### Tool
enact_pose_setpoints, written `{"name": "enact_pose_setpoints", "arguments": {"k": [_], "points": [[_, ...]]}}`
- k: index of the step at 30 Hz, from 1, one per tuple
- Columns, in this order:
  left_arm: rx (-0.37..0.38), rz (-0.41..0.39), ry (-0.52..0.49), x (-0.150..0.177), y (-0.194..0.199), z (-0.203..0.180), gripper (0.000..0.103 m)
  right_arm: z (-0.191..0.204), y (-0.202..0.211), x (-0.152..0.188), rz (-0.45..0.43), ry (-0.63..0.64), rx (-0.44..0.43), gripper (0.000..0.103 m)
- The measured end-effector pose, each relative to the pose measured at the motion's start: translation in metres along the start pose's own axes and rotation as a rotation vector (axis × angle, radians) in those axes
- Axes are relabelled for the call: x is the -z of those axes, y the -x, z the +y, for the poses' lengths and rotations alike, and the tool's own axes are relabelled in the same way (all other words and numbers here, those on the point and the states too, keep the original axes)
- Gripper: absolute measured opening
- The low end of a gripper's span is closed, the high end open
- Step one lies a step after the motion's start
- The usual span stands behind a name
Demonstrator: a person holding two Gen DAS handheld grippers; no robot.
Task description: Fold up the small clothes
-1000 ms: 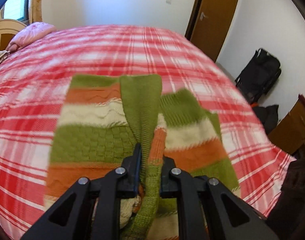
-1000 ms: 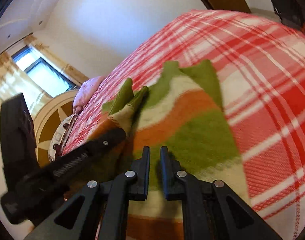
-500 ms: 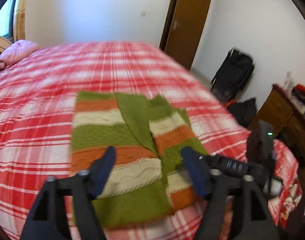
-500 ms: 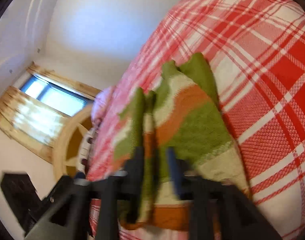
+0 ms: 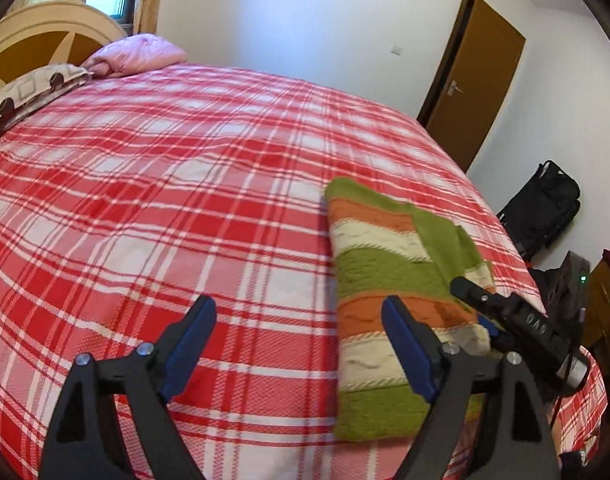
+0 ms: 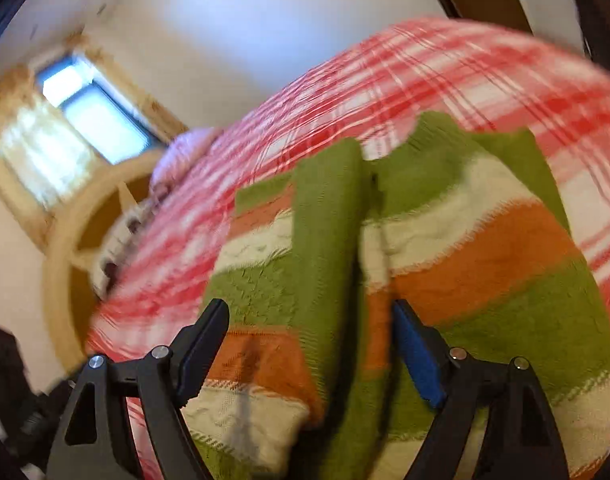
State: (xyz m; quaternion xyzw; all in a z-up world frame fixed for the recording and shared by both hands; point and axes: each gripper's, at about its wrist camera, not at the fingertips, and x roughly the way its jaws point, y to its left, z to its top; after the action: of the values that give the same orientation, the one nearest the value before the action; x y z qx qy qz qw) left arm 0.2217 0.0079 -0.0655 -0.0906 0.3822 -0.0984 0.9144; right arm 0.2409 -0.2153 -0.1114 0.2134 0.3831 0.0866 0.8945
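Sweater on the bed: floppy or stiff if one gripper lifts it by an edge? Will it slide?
Probably floppy: the sweater is soft knit lying in loose folded layers, so a lifted edge would likely drape and unfold. It looks thick, so probably some heft. Sliding seems unlikely: fuzzy knit on the woven bedspread should drag and bunch.

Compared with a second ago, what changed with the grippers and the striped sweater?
Both grippers let go. The left gripper, shut on a sweater fold before, now has jaws opening over bare bedspread after swinging off to the sweater's left. The right gripper pulled back; its jaws are narrowing again, nothing pinched. The striped sweater stayed folded flat in the same spot on the bed.
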Motion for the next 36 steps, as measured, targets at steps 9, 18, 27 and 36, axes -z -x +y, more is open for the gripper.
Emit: {"name": "enact_pose_setpoints", "arguments": {"k": [9,18,27,36], "points": [[0.002,0.036,0.03,0.004,-0.011,0.005,0.086,0.027,0.012,0.003,-0.065,0.263,0.163,0.02],[-0.024,-0.007,-0.033,-0.004,-0.011,-0.012,0.086,0.007,0.069,-0.015,-0.14,0.361,0.213,0.02],[0.002,0.01,-0.118,0.0,-0.029,-0.053,0.086,-0.073,0.06,0.002,-0.049,0.254,0.266,0.02],[-0.079,0.07,-0.277,0.03,-0.061,-0.108,0.086,-0.087,0.076,0.005,-0.108,0.168,0.311,0.045]]}}
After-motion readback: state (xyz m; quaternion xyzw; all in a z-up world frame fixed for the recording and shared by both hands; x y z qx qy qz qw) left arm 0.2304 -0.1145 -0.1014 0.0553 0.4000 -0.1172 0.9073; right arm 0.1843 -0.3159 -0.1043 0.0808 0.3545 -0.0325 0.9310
